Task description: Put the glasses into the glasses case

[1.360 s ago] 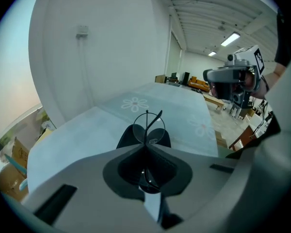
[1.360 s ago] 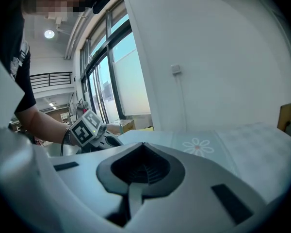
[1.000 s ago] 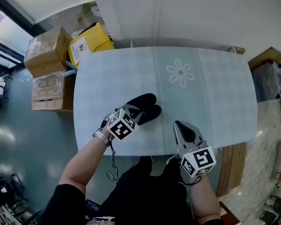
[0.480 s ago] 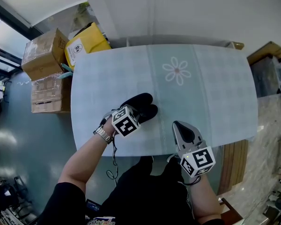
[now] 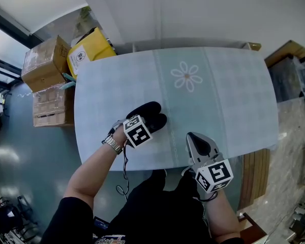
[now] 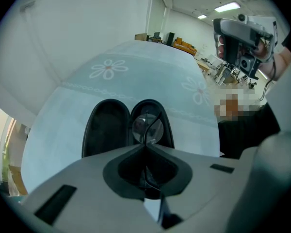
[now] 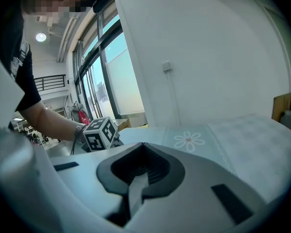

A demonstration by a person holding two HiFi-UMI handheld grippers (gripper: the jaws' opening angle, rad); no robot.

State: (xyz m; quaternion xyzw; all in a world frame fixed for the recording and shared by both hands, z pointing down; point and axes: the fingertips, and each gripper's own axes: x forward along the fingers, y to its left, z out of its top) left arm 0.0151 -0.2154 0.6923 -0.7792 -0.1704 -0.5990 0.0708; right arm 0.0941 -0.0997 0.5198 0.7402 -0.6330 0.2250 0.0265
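A black glasses case (image 5: 148,115) lies open on the pale checked table (image 5: 218,90), near its front left. In the left gripper view its two halves show side by side, the empty half (image 6: 106,127) on the left. My left gripper (image 6: 145,147) is shut on the thin-framed glasses (image 6: 146,125), holding them edge-on over the right half of the case. In the head view this gripper (image 5: 144,123) covers the case's near end. My right gripper (image 5: 194,138) is shut with nothing in it, low at the table's front edge, well right of the case.
A flower print (image 5: 185,78) marks the table's far middle. Cardboard boxes (image 5: 40,62) and a yellow box (image 5: 89,47) stand on the floor off the table's left far corner. Wooden furniture (image 5: 290,60) is to the right. A wall runs behind the table.
My left gripper has moved a little right, further over the open case, with the glasses in it. The right gripper has stayed where it was.
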